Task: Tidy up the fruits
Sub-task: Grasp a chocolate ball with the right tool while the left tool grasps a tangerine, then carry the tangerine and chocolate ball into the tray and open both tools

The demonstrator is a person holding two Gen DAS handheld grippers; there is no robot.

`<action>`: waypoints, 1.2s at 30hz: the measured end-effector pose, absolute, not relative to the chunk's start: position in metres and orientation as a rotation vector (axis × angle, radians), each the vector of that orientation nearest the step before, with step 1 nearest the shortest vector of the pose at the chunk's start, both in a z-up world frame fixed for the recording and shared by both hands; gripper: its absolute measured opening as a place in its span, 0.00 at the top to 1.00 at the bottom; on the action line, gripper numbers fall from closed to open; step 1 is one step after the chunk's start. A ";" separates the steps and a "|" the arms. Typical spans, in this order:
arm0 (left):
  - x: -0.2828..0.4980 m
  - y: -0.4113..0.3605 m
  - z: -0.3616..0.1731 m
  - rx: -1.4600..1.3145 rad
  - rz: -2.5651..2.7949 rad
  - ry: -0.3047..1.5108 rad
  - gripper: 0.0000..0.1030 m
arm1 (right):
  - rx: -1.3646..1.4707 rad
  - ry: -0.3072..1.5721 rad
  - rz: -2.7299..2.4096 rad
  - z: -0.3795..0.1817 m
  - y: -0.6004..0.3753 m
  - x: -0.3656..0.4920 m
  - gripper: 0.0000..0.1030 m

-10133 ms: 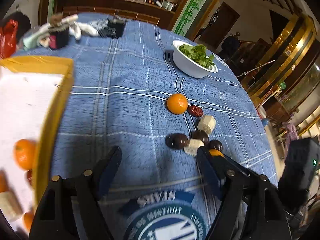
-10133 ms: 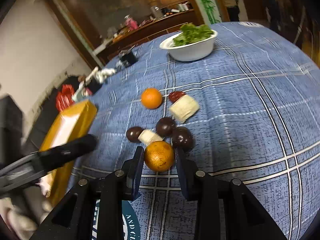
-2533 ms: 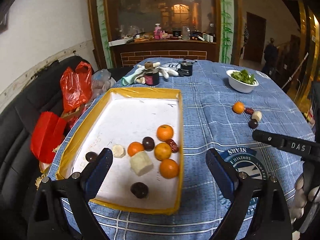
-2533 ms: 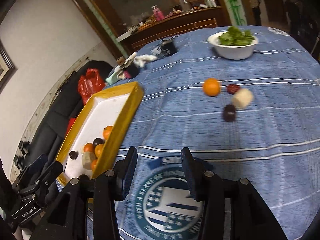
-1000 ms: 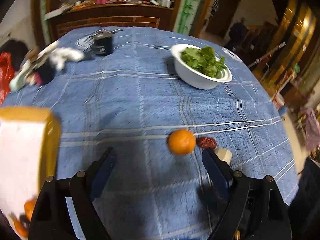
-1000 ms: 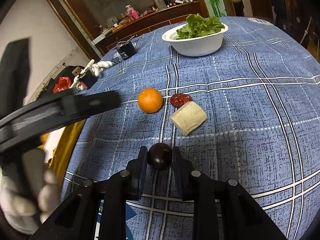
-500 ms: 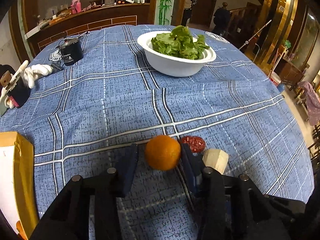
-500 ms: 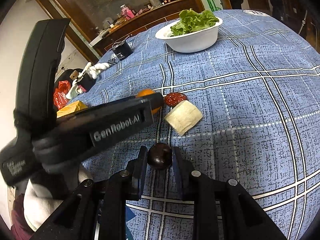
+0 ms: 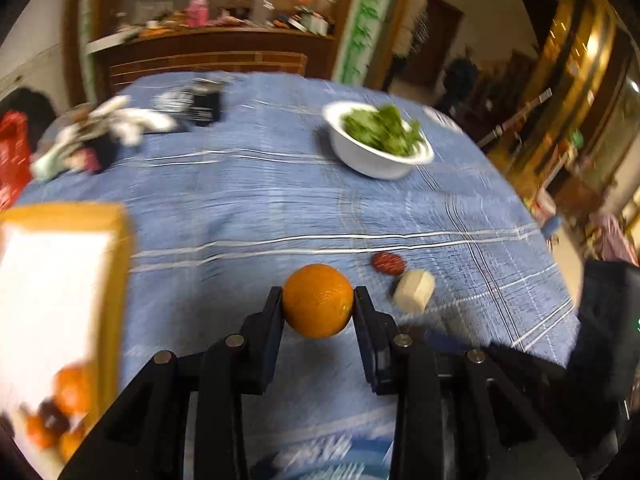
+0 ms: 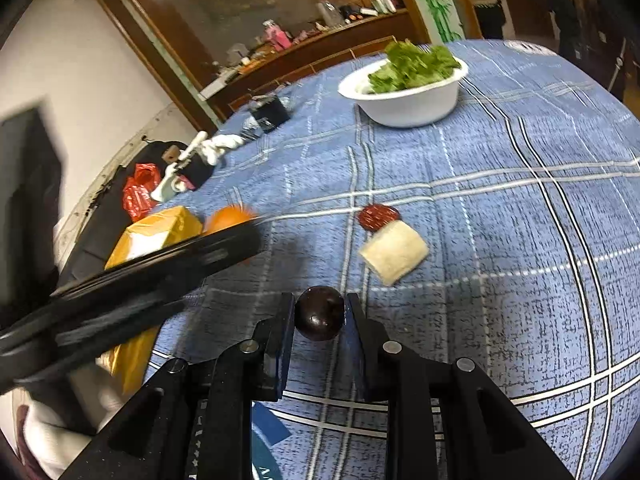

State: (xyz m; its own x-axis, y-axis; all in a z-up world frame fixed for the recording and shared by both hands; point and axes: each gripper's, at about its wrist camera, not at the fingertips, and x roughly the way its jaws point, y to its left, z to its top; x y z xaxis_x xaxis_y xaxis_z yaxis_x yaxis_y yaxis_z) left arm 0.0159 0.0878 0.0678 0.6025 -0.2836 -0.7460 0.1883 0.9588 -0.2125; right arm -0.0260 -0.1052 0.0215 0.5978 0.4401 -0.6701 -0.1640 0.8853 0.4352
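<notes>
L gripper (image 9: pixel 318 300) had its jaws closing w/ the orange (image 9: pixel 318 300) between them, both pads already against its sides; the fruit looked lifted off the blue checked tabletop (image 9: pixel 248 208), tho blur made that hard to confirm. R gripper (image 10: pixel 319 314) had its jaws pinched tight on a dark round fruit (image 10: pixel 319 312), low over the cloth. Taking the white bowl of greens (image 9: pixel 376 152) as landmark: the orange sat well nearer the camera than the bowl, slightly to its left. A red date (image 9: pixel 387 263) & a pale cut chunk (image 9: pixel 414 291) lay between bowl & grippers, date just beside the chunk on the bowl side, both right of the orange. Yellow-rimmed tray (image 9: pixel 116 264) was far left of the bowl, w/ oranges & dark fruits blurred in its near corner. Gloves & a dark jar sat left of the bowl at the far edge.
</notes>
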 end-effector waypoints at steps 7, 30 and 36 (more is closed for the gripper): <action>-0.056 0.222 0.084 -0.331 -0.057 0.830 0.68 | 0.291 0.819 0.331 0.025 -0.094 -0.036 0.74; -0.124 0.355 0.051 -0.409 0.118 0.788 0.49 | 0.134 1.075 0.722 0.046 0.168 -0.031 0.71; -0.137 0.370 0.062 -0.436 0.110 0.734 0.34 | 0.136 1.099 0.700 0.031 0.191 -0.017 0.58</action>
